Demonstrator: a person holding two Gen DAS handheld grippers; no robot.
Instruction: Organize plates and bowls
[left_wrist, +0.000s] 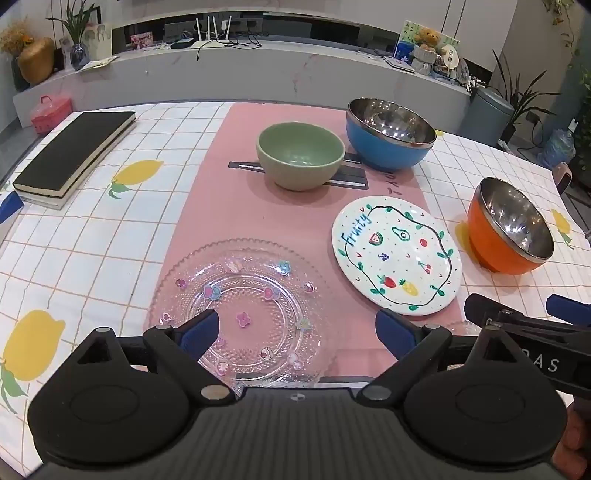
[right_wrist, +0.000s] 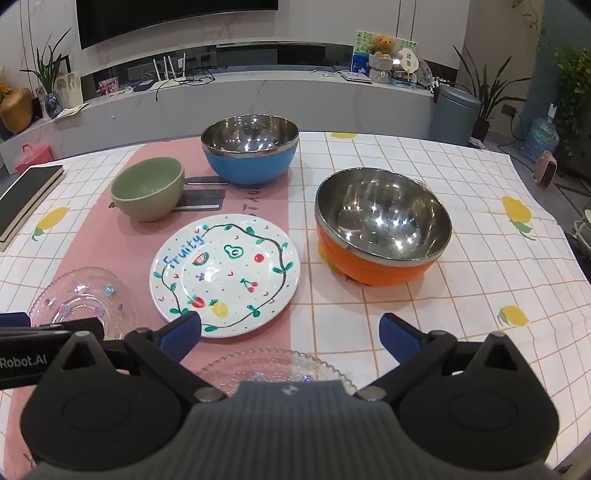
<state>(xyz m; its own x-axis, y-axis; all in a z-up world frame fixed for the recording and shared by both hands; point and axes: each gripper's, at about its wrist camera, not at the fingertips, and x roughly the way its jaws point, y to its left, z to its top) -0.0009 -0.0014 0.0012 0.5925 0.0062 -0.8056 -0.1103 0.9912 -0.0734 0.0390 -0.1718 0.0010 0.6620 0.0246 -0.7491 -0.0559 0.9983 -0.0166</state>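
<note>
Both empty: left gripper (left_wrist: 295, 332) spread over the near glass plate (left_wrist: 242, 310), right gripper (right_wrist: 290, 332) spread above a second glass plate (right_wrist: 277, 369), fruit plate (right_wrist: 225, 275) beyond – likely stack plates first – pinch rim, lift level

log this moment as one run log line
stage: pre-grasp | left gripper: open over clear glass plate | right gripper: open, empty | fruity plate, bowls: untouched

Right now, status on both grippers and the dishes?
Left gripper open above glass plate. Right gripper open, empty. Fruit plate, three bowls unstacked. Nothing in the way.
</note>
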